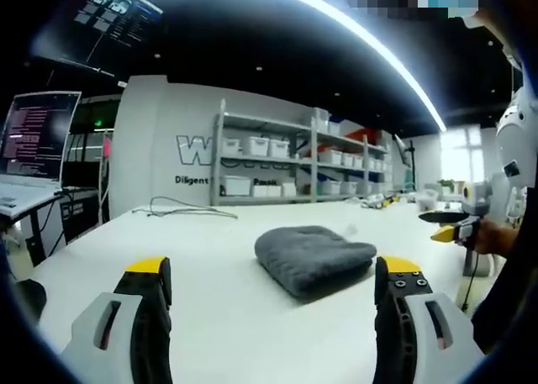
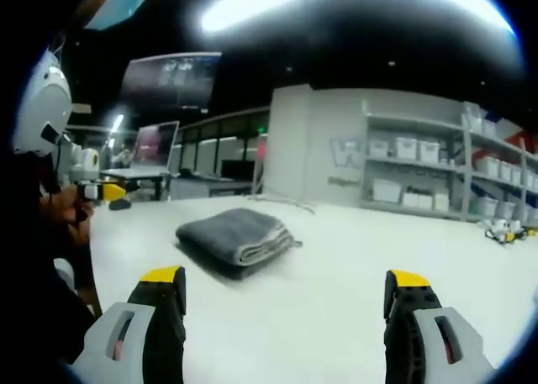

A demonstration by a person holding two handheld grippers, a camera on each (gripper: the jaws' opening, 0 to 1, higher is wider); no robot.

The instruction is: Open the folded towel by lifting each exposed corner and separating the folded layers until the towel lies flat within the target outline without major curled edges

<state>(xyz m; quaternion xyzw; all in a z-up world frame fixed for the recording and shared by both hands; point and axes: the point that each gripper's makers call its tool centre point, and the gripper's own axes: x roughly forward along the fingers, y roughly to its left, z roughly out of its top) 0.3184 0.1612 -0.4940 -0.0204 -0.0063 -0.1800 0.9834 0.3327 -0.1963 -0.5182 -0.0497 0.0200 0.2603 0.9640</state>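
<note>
A grey towel lies folded in a thick pad on the white table, its layered edges showing on one side. My left gripper hangs open just short of the towel, above the table, with nothing between its yellow-tipped fingers. My right gripper is open too, a little back from the towel on the other side. In the left gripper view, the right gripper is in a hand at the far right. The right gripper view has the left gripper at its left.
A laptop stands on a side desk beyond the table's left end, and loose cables lie at the far edge. Shelves with white bins line the back wall. Small parts sit at the table's far right.
</note>
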